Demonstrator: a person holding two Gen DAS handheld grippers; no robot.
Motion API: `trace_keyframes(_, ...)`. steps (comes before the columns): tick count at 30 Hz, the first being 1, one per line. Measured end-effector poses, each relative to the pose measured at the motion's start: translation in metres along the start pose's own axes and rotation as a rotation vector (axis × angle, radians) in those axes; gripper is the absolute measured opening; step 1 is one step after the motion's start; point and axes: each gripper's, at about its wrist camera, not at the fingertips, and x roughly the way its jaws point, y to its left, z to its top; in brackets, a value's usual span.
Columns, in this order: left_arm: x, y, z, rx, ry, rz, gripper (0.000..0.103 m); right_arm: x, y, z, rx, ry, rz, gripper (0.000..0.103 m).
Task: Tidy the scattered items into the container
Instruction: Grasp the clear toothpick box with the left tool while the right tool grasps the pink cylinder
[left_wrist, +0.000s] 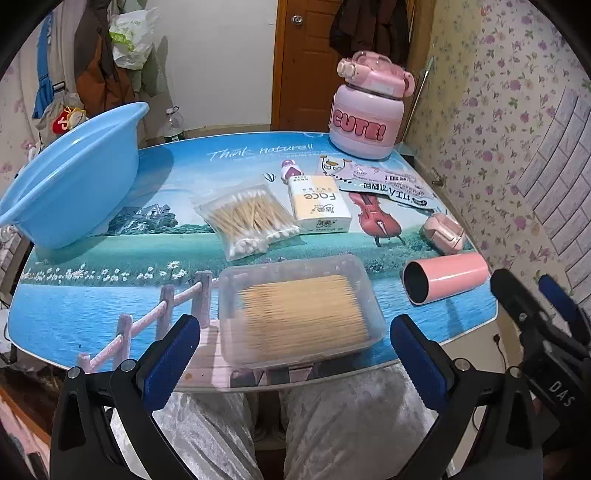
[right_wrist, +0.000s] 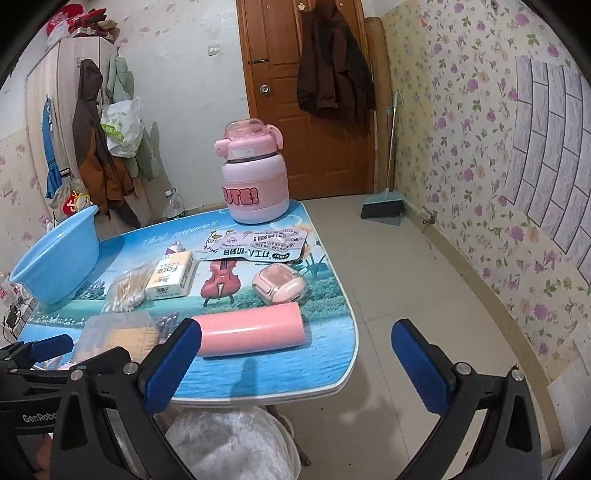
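both sets of blue-padded fingers (left_wrist: 173, 354) gape wide and empty, so the left gripper (left_wrist: 295, 358) should straddle the clear plastic toothpick box (left_wrist: 299, 310) at lower centre squarely, then carry it to the light-blue plastic basin (left_wrist: 74, 177) upper left.

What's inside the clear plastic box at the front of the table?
The clear box holds a dense layer of thin tan sticks. Whatever lies under them is covered.
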Motion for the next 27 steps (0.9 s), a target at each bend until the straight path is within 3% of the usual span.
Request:
trace_keyframes(14, 0.021, -0.009, 0.000, -0.017, 0.012, 0.067, 0.103, 0.013, -0.004, 0.001, -0.027, 0.025, 0.052, 0.103)
trace_keyframes(18, 0.025, 0.003, 0.002, -0.067, 0.020, 0.043, 0.103, 0.015, -0.005, 0.000, -0.011, 0.031, 0.053, 0.103)
trace_keyframes(27, 0.028, 0.006, 0.001, -0.064, 0.016, 0.045, 0.102, 0.024, 0.014, -0.004, -0.058, 0.017, 0.074, 0.103)
